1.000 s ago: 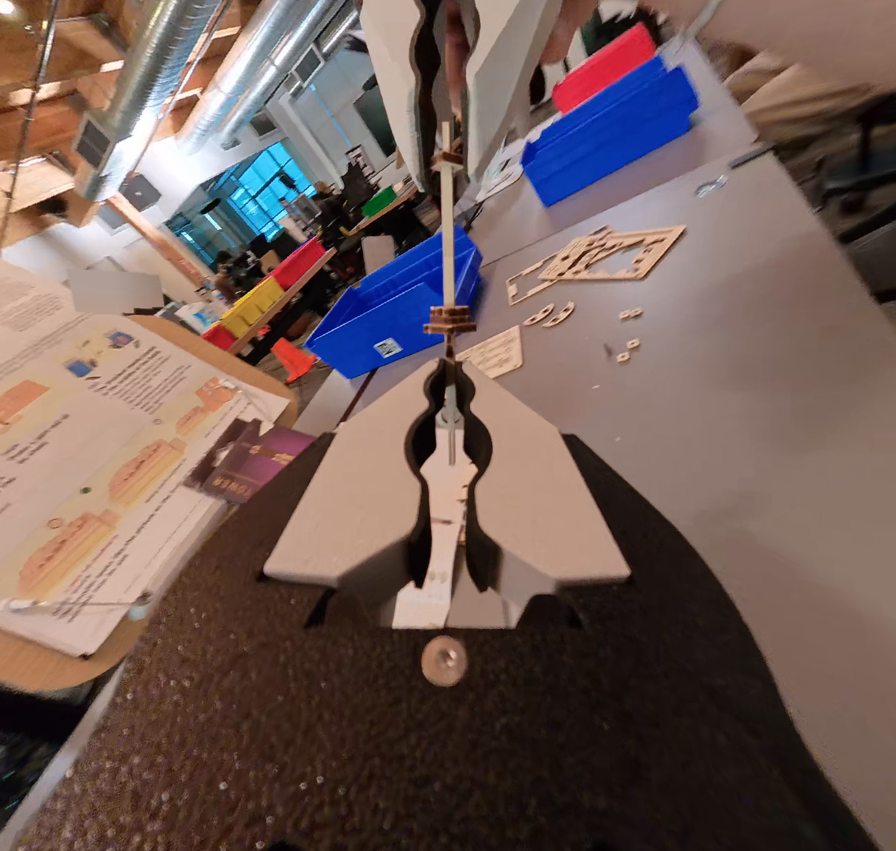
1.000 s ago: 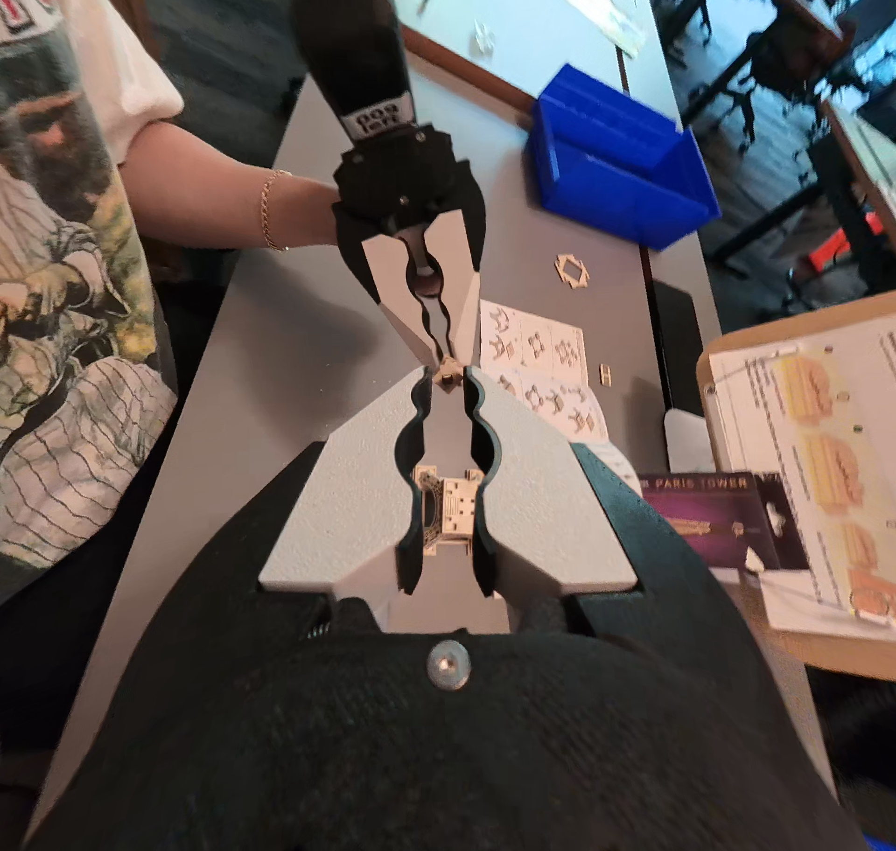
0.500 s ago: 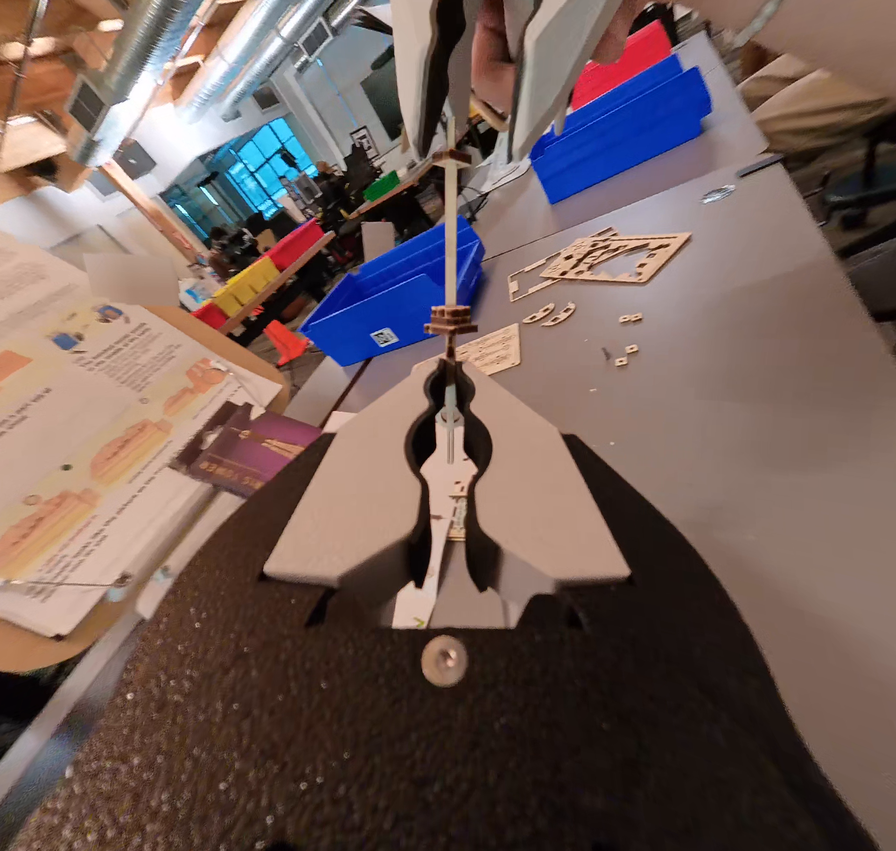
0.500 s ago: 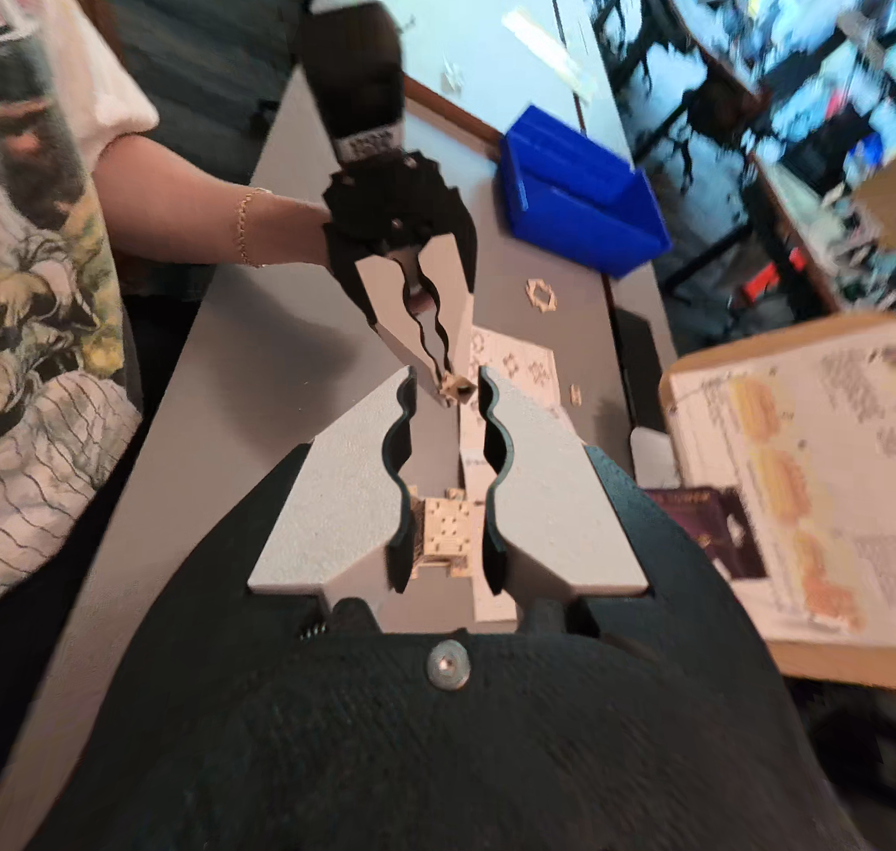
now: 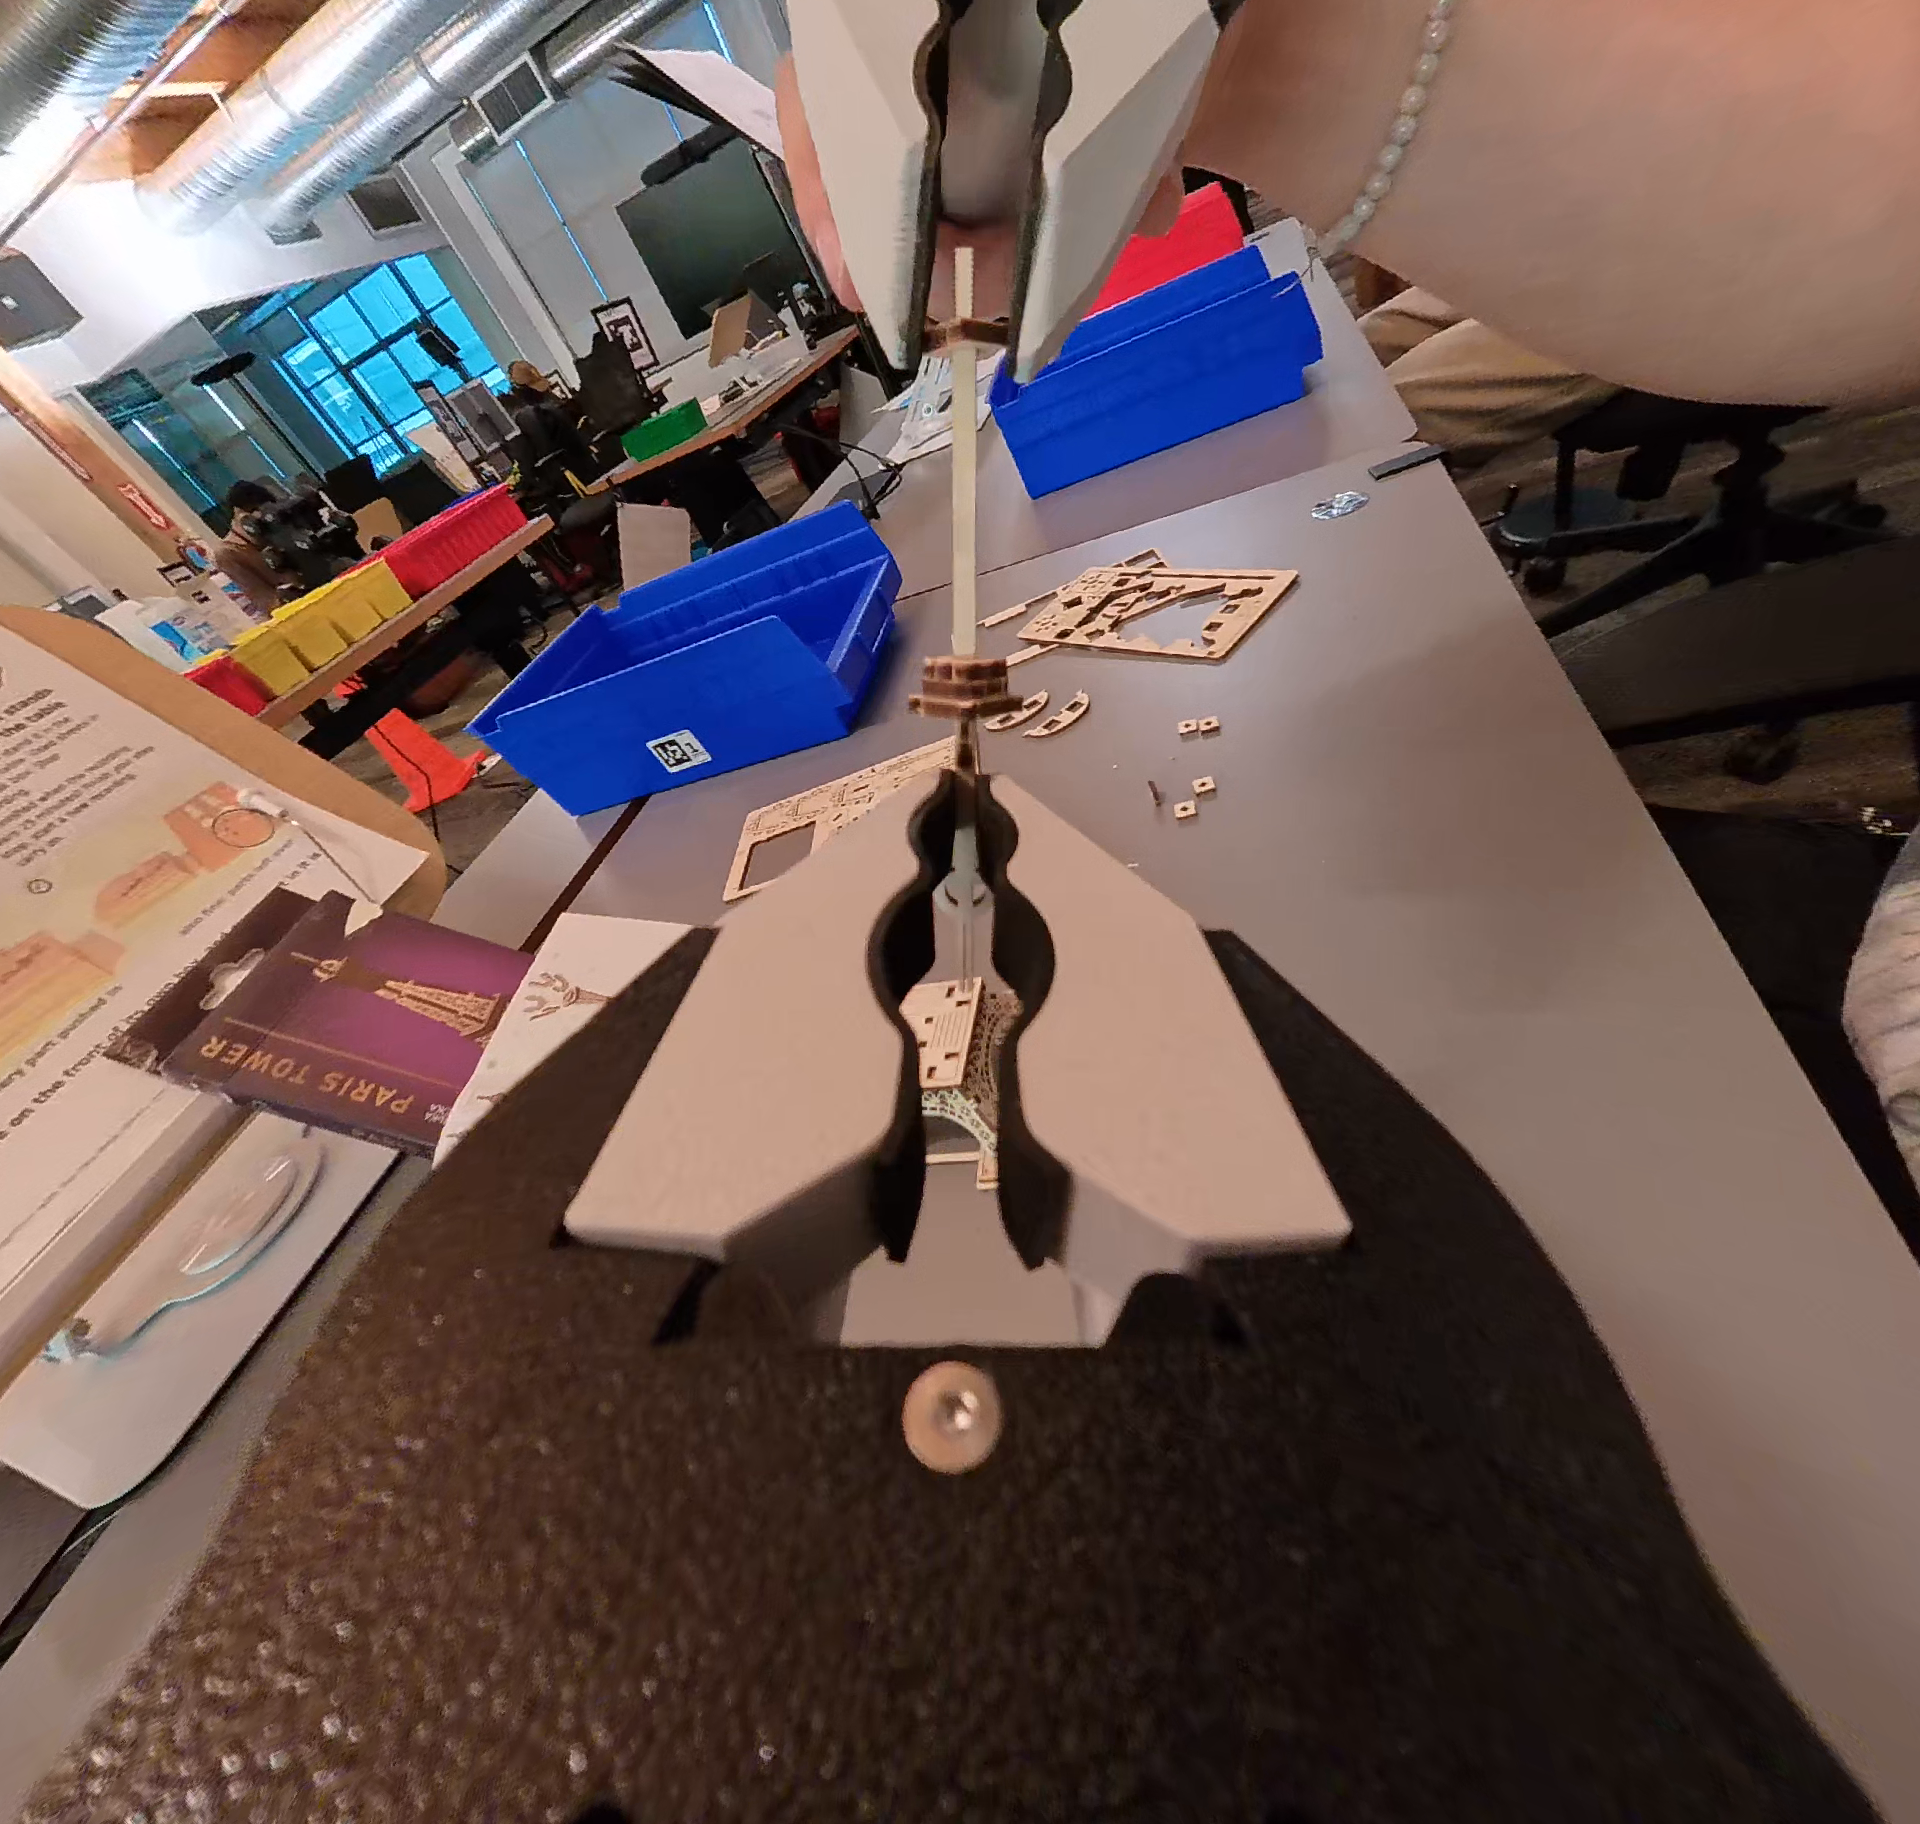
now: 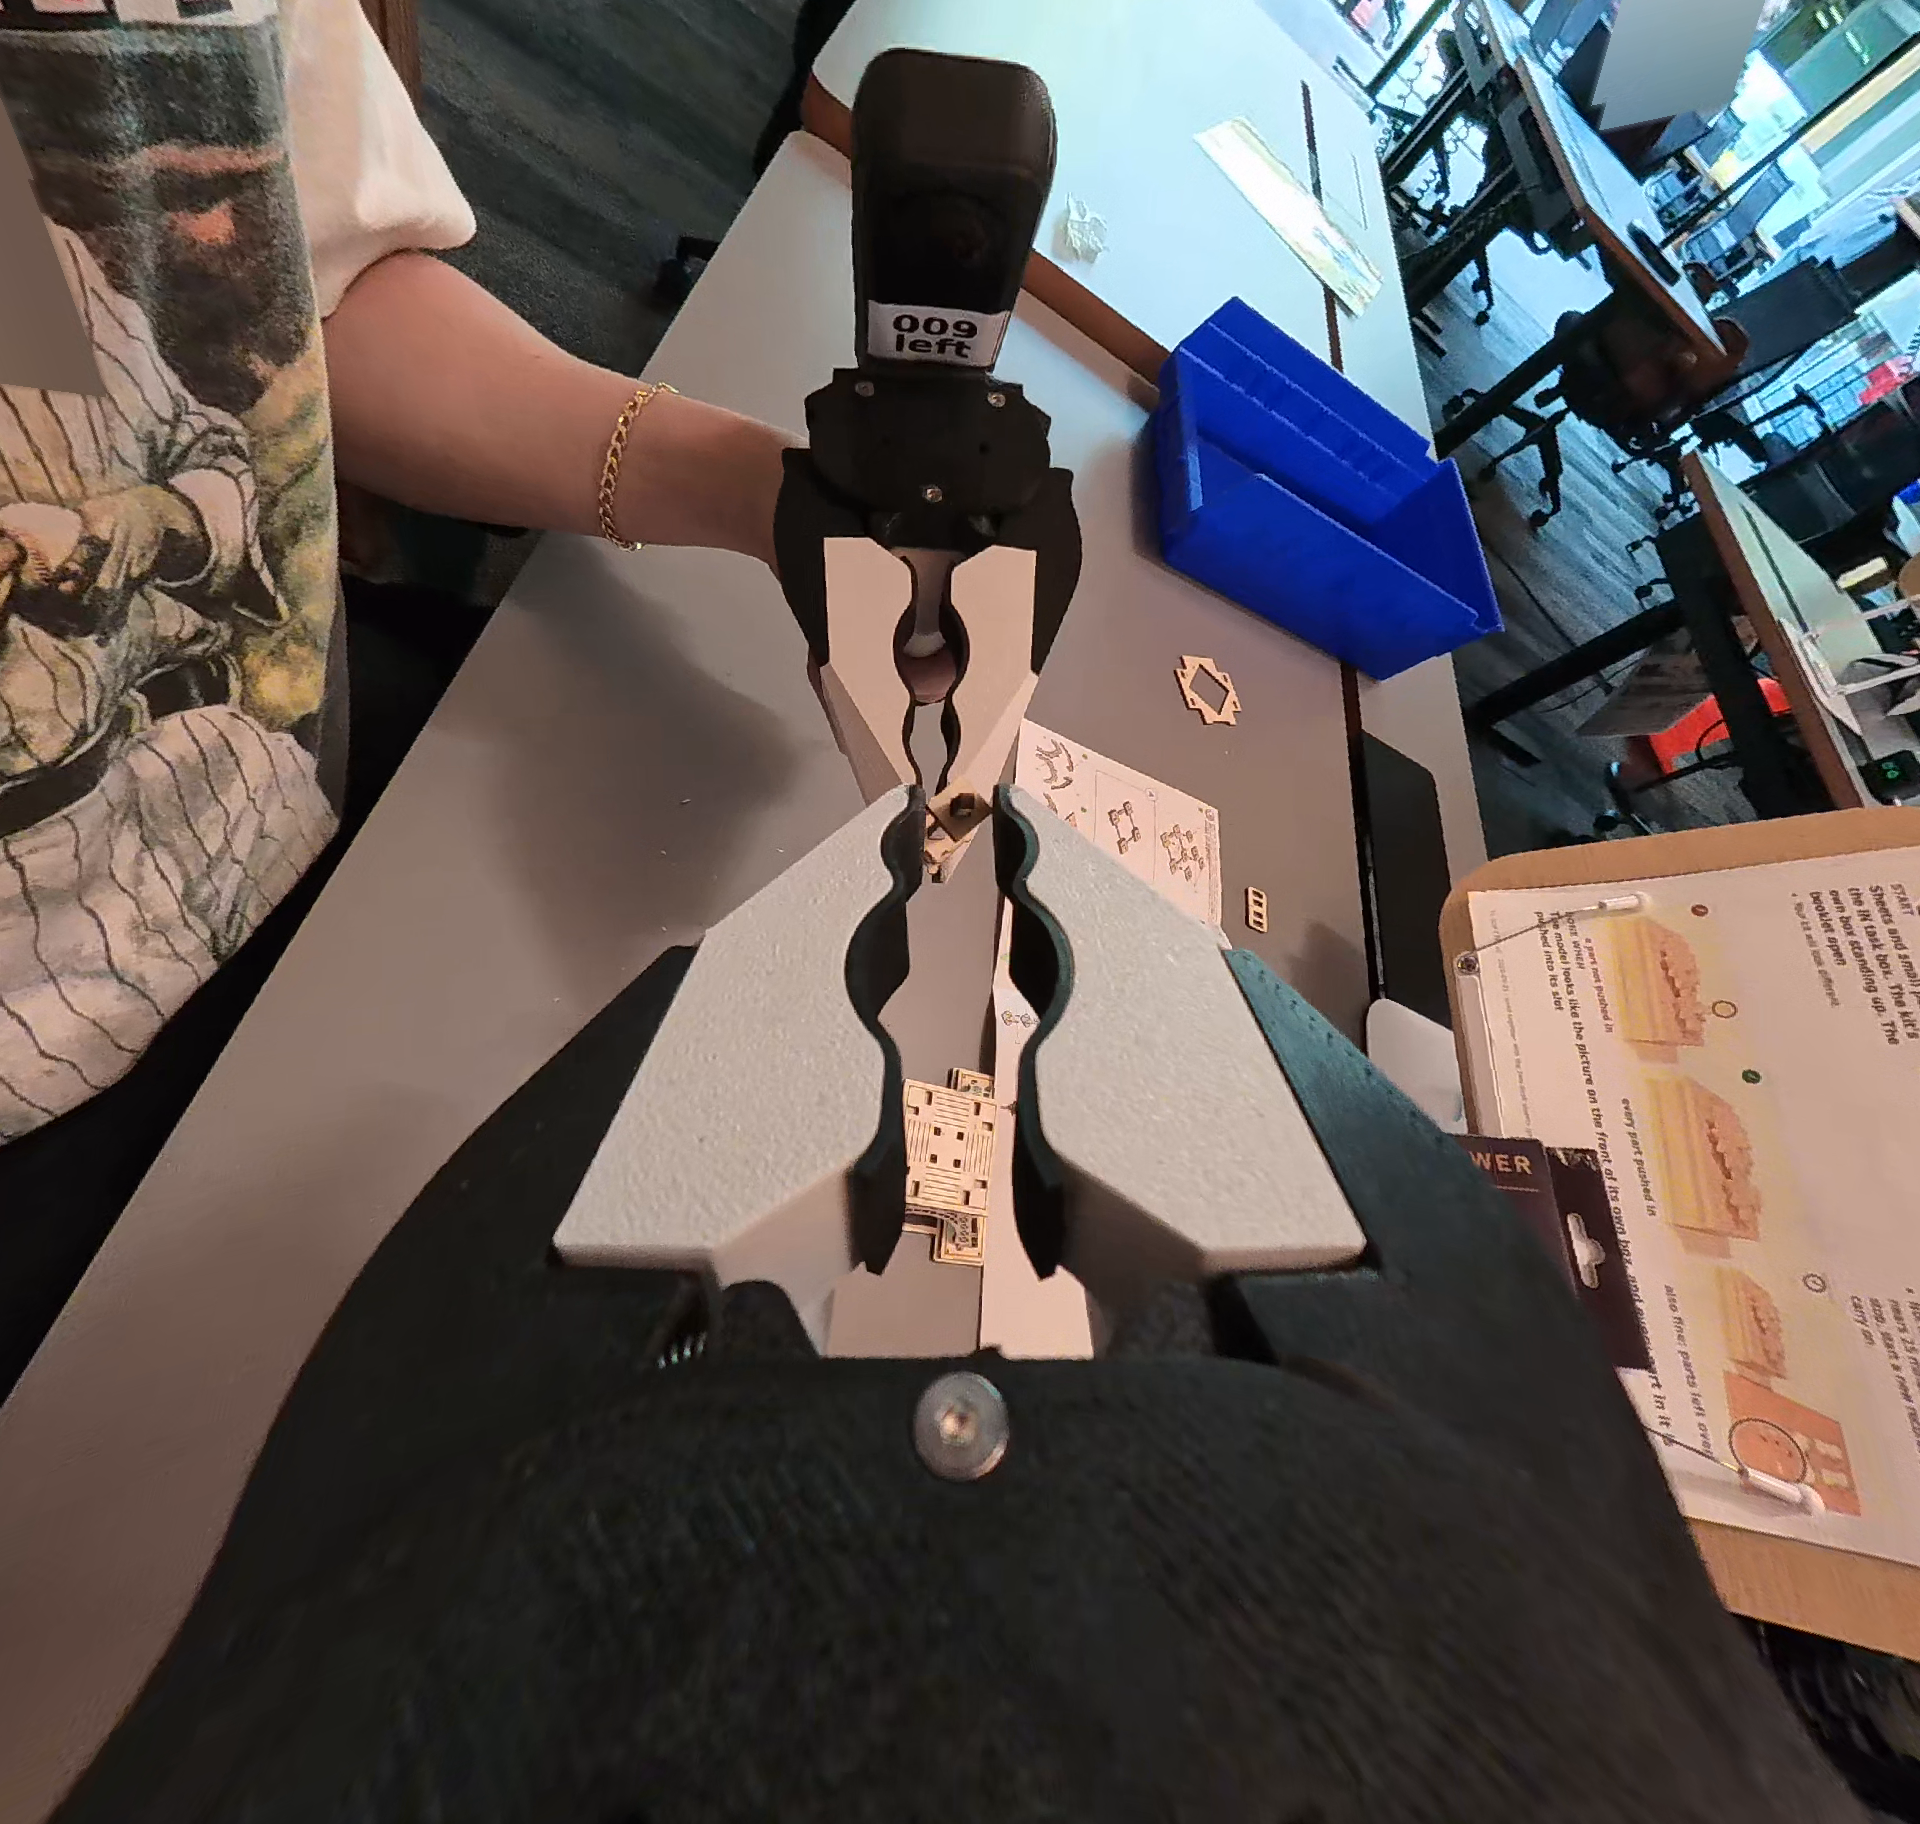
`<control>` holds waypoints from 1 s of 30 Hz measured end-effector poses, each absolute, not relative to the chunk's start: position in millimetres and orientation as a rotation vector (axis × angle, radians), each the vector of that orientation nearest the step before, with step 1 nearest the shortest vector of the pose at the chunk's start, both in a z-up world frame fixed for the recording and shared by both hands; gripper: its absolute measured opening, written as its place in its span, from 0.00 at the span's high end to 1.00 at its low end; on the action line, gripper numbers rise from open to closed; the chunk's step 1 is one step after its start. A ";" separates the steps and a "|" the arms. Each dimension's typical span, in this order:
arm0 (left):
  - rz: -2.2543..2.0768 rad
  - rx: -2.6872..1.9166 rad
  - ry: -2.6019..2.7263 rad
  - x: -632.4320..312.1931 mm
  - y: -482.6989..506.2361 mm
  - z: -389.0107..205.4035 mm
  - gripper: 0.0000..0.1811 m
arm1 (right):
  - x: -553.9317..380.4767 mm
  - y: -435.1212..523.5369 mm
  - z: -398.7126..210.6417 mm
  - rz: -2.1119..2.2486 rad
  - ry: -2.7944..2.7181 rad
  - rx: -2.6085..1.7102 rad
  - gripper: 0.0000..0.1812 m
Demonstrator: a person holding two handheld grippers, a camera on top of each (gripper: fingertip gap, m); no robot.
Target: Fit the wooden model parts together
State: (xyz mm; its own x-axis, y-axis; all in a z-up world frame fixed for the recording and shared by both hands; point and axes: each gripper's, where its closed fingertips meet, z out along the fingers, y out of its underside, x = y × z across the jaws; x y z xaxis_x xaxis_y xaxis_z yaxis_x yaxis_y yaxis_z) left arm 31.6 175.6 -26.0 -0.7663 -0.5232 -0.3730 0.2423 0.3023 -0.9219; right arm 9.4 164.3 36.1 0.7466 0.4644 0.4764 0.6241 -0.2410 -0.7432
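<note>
On a grey tabletop (image 5: 1403, 943) strewn with wooden sheets (image 5: 1143, 605) and blue bins (image 5: 717, 662) in a workshop, the left gripper (image 5: 961, 787) clamps the wooden tower (image 5: 966, 548), the right gripper (image 6: 951, 803) spread around its tip.

Blue bins (image 5: 717, 678); purple box (image 5: 343, 1031); pale lattice-cut wood model (image 5: 961, 1068).

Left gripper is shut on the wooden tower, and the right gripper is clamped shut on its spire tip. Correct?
Not quite. The right gripper is open: in the right wrist view its jaws stand apart. The left gripper is shut on the wooden tower.
</note>
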 end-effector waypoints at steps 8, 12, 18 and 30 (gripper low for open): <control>-1.402 -0.292 1.867 43.1 187.0 -24.1 1.00 | 20.4 172.3 34.8 -0.233 -0.603 -2.004 0.95; -1.219 -0.307 1.821 54.0 195.8 -25.6 1.00 | 28.1 177.7 31.0 -0.262 -0.409 -2.070 0.96; -1.249 -0.316 1.805 55.1 188.2 -24.7 1.00 | 28.4 178.2 27.2 -0.369 -0.427 -2.066 0.86; -1.371 -0.328 1.807 50.4 186.7 -20.3 1.00 | 25.7 168.8 48.7 -0.278 -0.459 -1.900 0.99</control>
